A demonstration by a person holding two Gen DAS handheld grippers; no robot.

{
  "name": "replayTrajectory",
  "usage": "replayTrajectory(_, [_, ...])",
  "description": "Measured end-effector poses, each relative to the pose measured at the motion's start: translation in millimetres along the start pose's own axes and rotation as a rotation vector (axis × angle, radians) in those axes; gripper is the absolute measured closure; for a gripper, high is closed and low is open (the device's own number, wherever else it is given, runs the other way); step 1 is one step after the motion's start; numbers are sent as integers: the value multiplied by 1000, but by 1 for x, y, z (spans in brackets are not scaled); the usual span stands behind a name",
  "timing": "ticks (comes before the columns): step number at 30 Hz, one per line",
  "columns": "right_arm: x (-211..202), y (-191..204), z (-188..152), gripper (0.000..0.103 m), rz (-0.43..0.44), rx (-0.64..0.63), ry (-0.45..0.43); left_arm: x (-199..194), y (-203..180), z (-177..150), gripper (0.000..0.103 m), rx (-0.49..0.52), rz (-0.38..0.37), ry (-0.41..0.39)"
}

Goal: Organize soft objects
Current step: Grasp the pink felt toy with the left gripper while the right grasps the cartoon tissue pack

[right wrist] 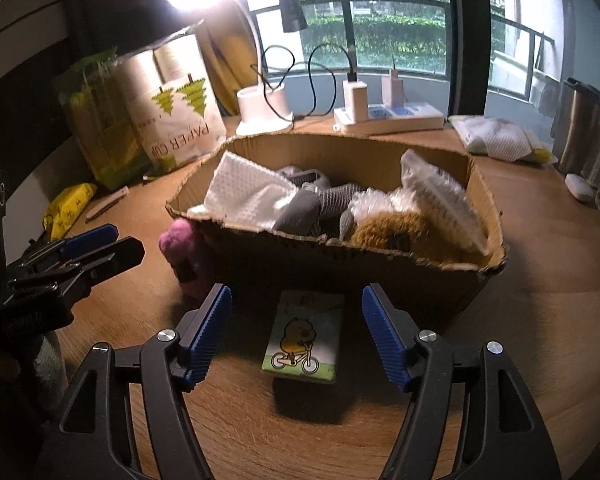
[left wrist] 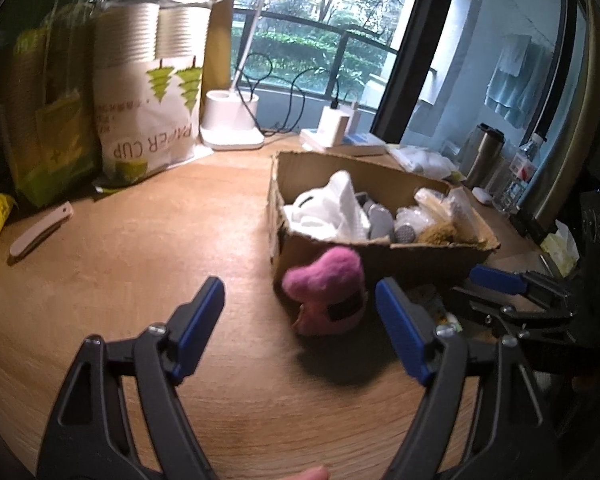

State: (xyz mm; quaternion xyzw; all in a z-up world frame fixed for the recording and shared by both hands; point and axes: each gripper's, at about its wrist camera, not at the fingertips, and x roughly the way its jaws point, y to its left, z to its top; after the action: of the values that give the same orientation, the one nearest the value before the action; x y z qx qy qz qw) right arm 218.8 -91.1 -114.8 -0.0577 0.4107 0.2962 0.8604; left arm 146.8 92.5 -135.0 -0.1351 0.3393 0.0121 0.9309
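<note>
A pink felt toy (left wrist: 327,288) lies on the wooden table against the near left corner of a cardboard box (left wrist: 384,258). The box holds white cloth, grey socks, bubble wrap and a brown plush. My left gripper (left wrist: 300,304) is open, its fingers on either side of the toy and just short of it. In the right wrist view the toy (right wrist: 184,250) shows left of the box (right wrist: 380,276). My right gripper (right wrist: 296,328) is open above a small tissue pack (right wrist: 302,340) with a cartoon on a bicycle, in front of the box.
Bags of paper cups (left wrist: 148,92) stand at the back left, with a lamp base (left wrist: 230,124) and a power strip (right wrist: 388,116) by the window. A pink nail file (left wrist: 40,232) and a yellow pack (right wrist: 66,208) lie left. A steel flask (right wrist: 578,124) stands right.
</note>
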Motion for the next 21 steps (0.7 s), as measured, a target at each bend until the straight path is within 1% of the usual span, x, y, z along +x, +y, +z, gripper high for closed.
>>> replayTrajectory(3, [7, -1, -4, 31, 2, -2, 21, 7, 1, -4, 22, -4, -2, 17])
replayTrajectory(4, [10, -1, -5, 31, 4, -2, 29, 8, 1, -5, 19, -5, -3, 20])
replayTrajectory(5, [14, -2, -6, 31, 6, -2, 38, 10, 1, -6, 14, -5, -4, 25])
replayTrajectory(7, [18, -2, -7, 31, 9, -2, 49, 13, 0, -7, 12, -6, -5, 31])
replayTrajectory(17, [40, -13, -11, 31, 44, 7, 97, 41, -11, -3, 12, 12, 15, 76])
replayTrajectory(21, [43, -16, -10, 31, 56, 0, 107, 56, -15, -1, 12, 22, 43, 108])
